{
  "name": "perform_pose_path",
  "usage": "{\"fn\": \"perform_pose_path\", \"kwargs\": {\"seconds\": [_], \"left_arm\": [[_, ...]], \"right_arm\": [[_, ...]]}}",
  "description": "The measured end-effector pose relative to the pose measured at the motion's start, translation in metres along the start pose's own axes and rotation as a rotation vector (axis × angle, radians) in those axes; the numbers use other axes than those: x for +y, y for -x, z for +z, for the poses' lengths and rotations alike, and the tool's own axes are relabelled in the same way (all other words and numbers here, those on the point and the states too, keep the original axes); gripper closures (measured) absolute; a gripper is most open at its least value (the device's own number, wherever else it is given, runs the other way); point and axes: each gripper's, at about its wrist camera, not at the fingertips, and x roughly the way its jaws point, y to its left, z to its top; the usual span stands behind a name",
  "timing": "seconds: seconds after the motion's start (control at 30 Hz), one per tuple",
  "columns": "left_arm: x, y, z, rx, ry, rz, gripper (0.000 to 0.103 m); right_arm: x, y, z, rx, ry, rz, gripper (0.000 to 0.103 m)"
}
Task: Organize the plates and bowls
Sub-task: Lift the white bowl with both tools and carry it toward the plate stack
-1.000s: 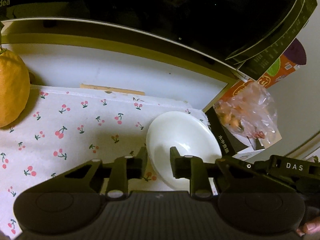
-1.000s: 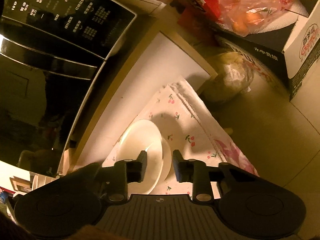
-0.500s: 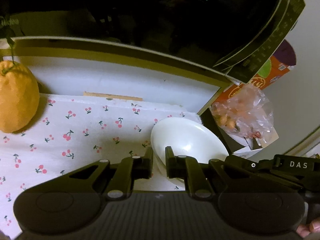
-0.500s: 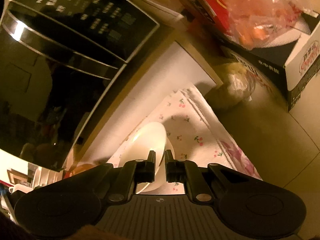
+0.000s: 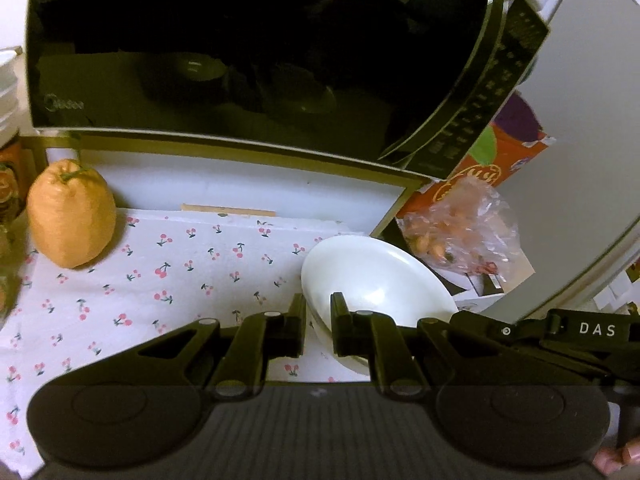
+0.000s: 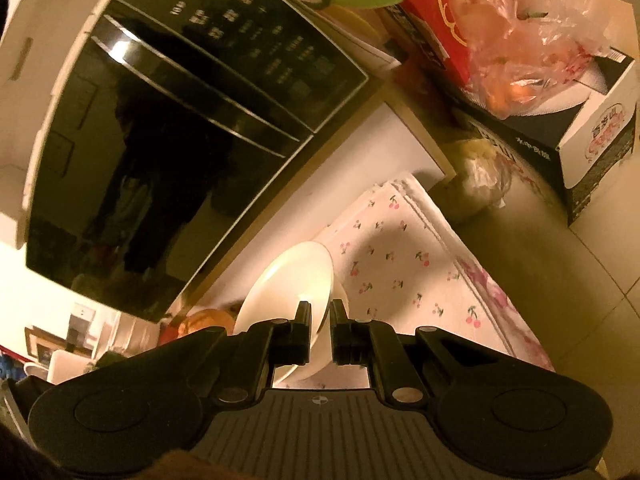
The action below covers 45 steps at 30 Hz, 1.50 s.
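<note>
White glazed ceramic bowl [image 5: 372, 276], shallow and wide, sits tilted over the right end of the cherry-print cloth [image 5: 168, 280] on the surface, in front of the black microwave [image 5: 240, 52]; its far side is raised, and whether it is fully clear of the cloth cannot be told. Left gripper [image 5: 318, 320]: jaws drawn nearly together, pinching the near rim, one finger inside the bowl and one outside. Right gripper [image 6: 321, 322]: likewise almost fully closed on the rim of the same bowl [image 6: 292, 280], seen edge-on from the opposite side. Two-point rim hold, one gripper on each side. Handling judgement: stiff, brittle, moderately heavy for a thin rim pinch; the glaze looks slick, so slip or rotation between the pads is the main risk, and a drop would likely chip it. The rim is the only purchase available; opposite holds should keep it level if both hands move together. A large orange citrus [image 5: 72, 216] stands well apart at the cloth's left end.
</note>
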Motion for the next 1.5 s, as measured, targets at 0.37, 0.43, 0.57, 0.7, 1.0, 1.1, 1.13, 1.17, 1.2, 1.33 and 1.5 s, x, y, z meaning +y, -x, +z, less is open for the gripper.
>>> {"fn": "perform_pose_path", "kwargs": {"seconds": [0.37, 0.43, 0.57, 0.7, 1.0, 1.1, 1.13, 1.17, 1.2, 1.33, 1.5], "left_arm": [[-0.018, 0.047, -0.020, -0.009, -0.030, 0.004, 0.092], [-0.019, 0.053, -0.027, -0.008, -0.034, 0.006, 0.092], [-0.023, 0.063, -0.043, 0.007, -0.049, 0.016, 0.092], [-0.028, 0.073, -0.060, 0.012, -0.079, 0.029, 0.092], [-0.034, 0.085, -0.091, 0.037, -0.105, 0.031, 0.091], [-0.037, 0.087, -0.102, 0.041, -0.122, 0.032, 0.091], [-0.037, 0.088, -0.106, 0.043, -0.125, 0.032, 0.091], [-0.037, 0.089, -0.110, 0.046, -0.126, 0.032, 0.091], [-0.037, 0.090, -0.113, 0.051, -0.128, 0.032, 0.091], [-0.038, 0.093, -0.126, 0.066, -0.135, 0.020, 0.090], [-0.043, 0.097, -0.140, 0.071, -0.196, 0.041, 0.089]], "right_arm": [[0.012, 0.048, -0.029, -0.012, 0.005, -0.002, 0.092], [0.011, 0.055, -0.035, -0.013, 0.005, -0.002, 0.092], [0.011, 0.068, -0.049, -0.014, 0.029, -0.015, 0.092], [0.011, 0.078, -0.066, -0.024, 0.069, -0.038, 0.091], [-0.008, 0.094, -0.101, -0.032, 0.062, -0.069, 0.091], [-0.013, 0.098, -0.111, -0.031, 0.061, -0.086, 0.091], [-0.015, 0.100, -0.115, -0.032, 0.060, -0.088, 0.091], [-0.017, 0.101, -0.118, -0.034, 0.058, -0.088, 0.091], [-0.018, 0.104, -0.120, -0.035, 0.058, -0.088, 0.091], [-0.017, 0.115, -0.129, -0.050, 0.076, -0.094, 0.091], [-0.011, 0.124, -0.142, -0.056, 0.140, -0.135, 0.091]]}}
